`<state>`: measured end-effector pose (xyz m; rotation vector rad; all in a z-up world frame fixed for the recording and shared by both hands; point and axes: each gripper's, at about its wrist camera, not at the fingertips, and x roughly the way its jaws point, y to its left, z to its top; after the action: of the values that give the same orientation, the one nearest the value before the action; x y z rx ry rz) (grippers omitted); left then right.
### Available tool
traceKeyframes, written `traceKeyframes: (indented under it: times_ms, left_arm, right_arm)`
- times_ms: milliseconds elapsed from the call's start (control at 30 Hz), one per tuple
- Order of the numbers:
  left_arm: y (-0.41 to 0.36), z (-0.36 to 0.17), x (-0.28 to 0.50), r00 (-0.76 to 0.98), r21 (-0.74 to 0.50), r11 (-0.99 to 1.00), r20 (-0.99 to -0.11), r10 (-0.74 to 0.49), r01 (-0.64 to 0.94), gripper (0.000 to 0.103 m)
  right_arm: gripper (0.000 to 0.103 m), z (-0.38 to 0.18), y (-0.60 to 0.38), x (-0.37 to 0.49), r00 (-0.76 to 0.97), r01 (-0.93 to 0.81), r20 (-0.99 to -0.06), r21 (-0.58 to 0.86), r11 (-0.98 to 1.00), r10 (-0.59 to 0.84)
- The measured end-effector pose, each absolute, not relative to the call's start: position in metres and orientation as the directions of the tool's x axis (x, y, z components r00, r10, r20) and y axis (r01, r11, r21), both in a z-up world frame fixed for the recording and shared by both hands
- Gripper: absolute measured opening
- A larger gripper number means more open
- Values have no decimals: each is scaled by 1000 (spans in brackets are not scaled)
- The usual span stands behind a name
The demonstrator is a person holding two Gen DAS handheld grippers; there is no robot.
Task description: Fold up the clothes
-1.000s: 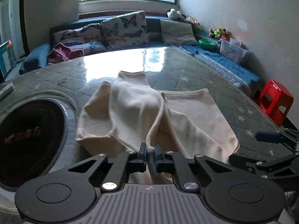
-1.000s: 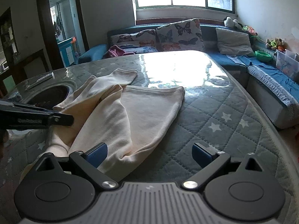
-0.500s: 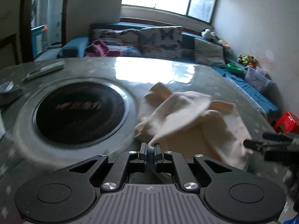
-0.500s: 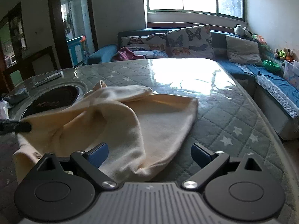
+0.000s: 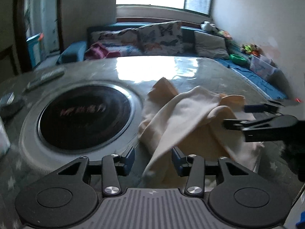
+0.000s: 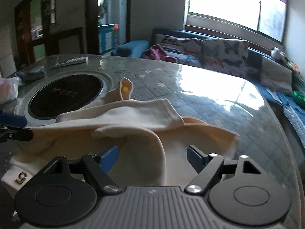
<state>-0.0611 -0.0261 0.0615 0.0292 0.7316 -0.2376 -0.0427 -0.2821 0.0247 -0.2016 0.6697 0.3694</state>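
A cream garment (image 5: 190,118) lies bunched on the quilted table top, one long fold running back toward my left gripper (image 5: 152,158). Its jaws are opening: the fold passes between the blue pads (image 5: 129,157), which stand clear of it. In the right wrist view the same garment (image 6: 133,118) spreads under my right gripper (image 6: 152,156). Those jaws are closing, with a soft ridge of cloth between them and no pad pressing on it. The right gripper (image 5: 235,115) also shows at the right of the left wrist view, its tips over the garment's edge. The left gripper (image 6: 23,126) shows at the left edge of the right wrist view.
A round black hob (image 5: 83,114) in a silver ring sits in the table (image 5: 219,72), just left of the garment. A remote (image 6: 71,62) and a dark bundle (image 6: 31,73) lie at the far left. A sofa with butterfly cushions (image 5: 160,36) runs behind the table.
The left gripper, earlier shut on the garment, now has its jaws apart. The garment has been dragged left toward the hob and bunched up. The right gripper moved over it and narrowed.
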Motion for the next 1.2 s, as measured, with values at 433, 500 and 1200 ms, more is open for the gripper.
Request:
traceKeyframes:
  times_ms: [433,500,1200]
  left_arm:
    - [-78,42,-17,703,110,910,-674,-227,399,30]
    - [-77,40,-12,702,105,912,-675,-227,397,15]
    - [-11,66,-28,780,-45,982,-602,-172,182,3]
  right_arm:
    - [7,26,-280,-25,699,-431,-640,-22,902,319]
    - [5,30,-286,-30,720,-409,-623,-27,912,305]
    - [19,17,-271,-27,680,-478,-646,-30,878,347]
